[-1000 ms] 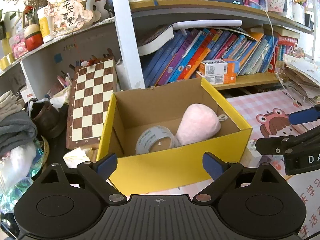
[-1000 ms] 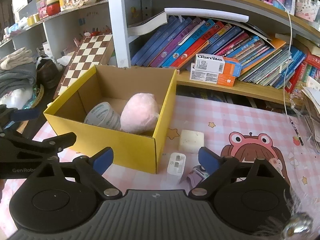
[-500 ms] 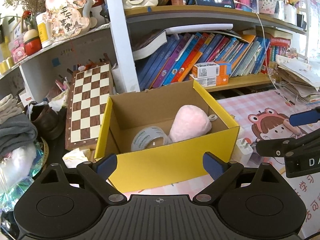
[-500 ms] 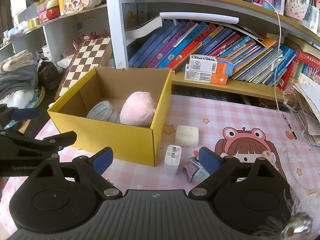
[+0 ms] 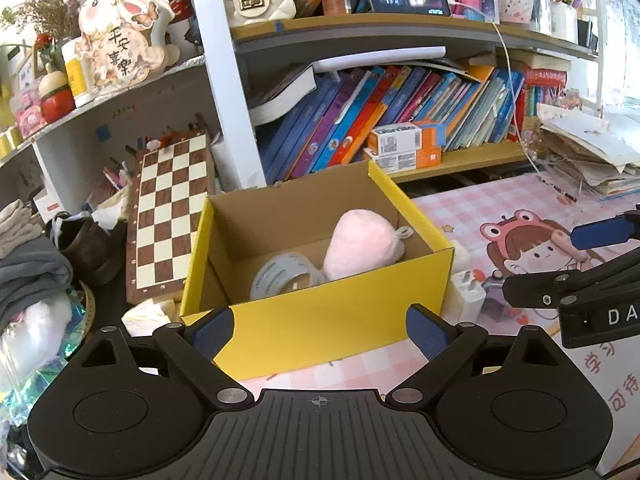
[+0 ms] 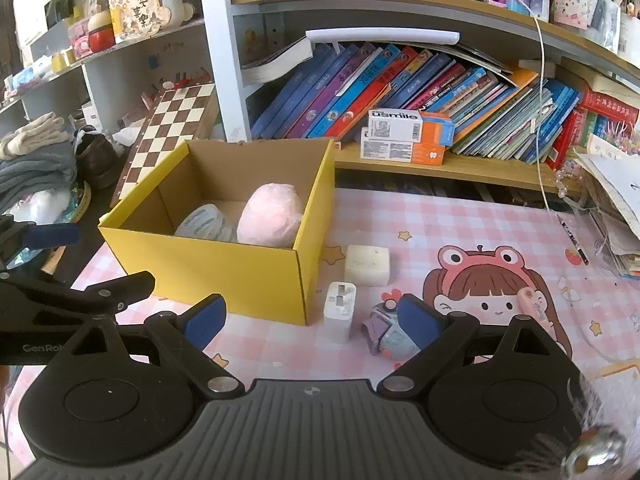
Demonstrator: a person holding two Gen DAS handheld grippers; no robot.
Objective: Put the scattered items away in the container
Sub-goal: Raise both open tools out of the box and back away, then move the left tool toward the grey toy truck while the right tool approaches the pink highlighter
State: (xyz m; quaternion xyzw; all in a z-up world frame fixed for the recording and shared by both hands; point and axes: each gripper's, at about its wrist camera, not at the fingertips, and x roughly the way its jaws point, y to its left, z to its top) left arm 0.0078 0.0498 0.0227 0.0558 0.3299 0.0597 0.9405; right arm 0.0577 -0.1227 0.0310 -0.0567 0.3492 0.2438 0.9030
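Left gripper (image 5: 319,326): jaws wide apart, nothing between them; held just in front of the yellow cardboard box's near wall.
Right gripper (image 6: 312,320): jaws wide apart, empty; in front of the box's right corner, above the loose items.
Toy watch (image 6: 386,332): purple-grey, on the mat right of the box, partly behind the right gripper's blue pad.
White charger plug (image 6: 339,312): upright, just right of the box's near corner, prongs up.
White soap-like block (image 6: 367,265): right of the box, just beyond the charger.
Pink tube (image 6: 532,308): well right of the box, on the cartoon girl print.
Yellow cardboard box (image 5: 320,316): open-topped, on the pink checked mat (image 6: 420,216).
Tape roll (image 5: 286,276): inside the box, left part, leaning against the plush.
Pink plush (image 5: 362,246): inside the box, right part.
Chessboard (image 5: 170,216): beyond the box's left side, leaning on the shelf.
Books (image 6: 400,92): shelved behind the box.
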